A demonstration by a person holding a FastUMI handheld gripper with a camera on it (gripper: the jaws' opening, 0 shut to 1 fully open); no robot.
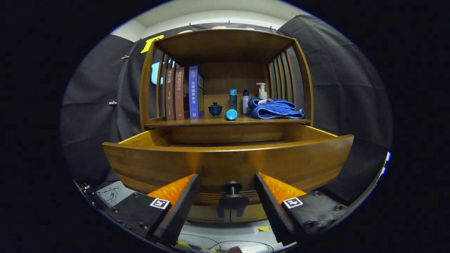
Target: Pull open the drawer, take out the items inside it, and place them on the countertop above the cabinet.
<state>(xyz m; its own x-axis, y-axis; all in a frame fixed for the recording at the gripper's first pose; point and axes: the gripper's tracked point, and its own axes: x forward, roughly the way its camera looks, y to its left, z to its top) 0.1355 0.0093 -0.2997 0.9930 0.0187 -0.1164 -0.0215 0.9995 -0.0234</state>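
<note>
Gripper (226, 196) with 2 ridged wedge fingers, square tag markers, screws on mounts

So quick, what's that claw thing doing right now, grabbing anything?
Hand-held gripper: open, holding nothing; its fingers stand either side of the drawer knob without touching it.

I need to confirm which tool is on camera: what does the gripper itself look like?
The gripper has two wedge-shaped fingers with ridged inner pads. Each sits on a dark block fixed with screws and bearing a square black-and-white marker. The fingers are apart, either side of the drawer knob.
</note>
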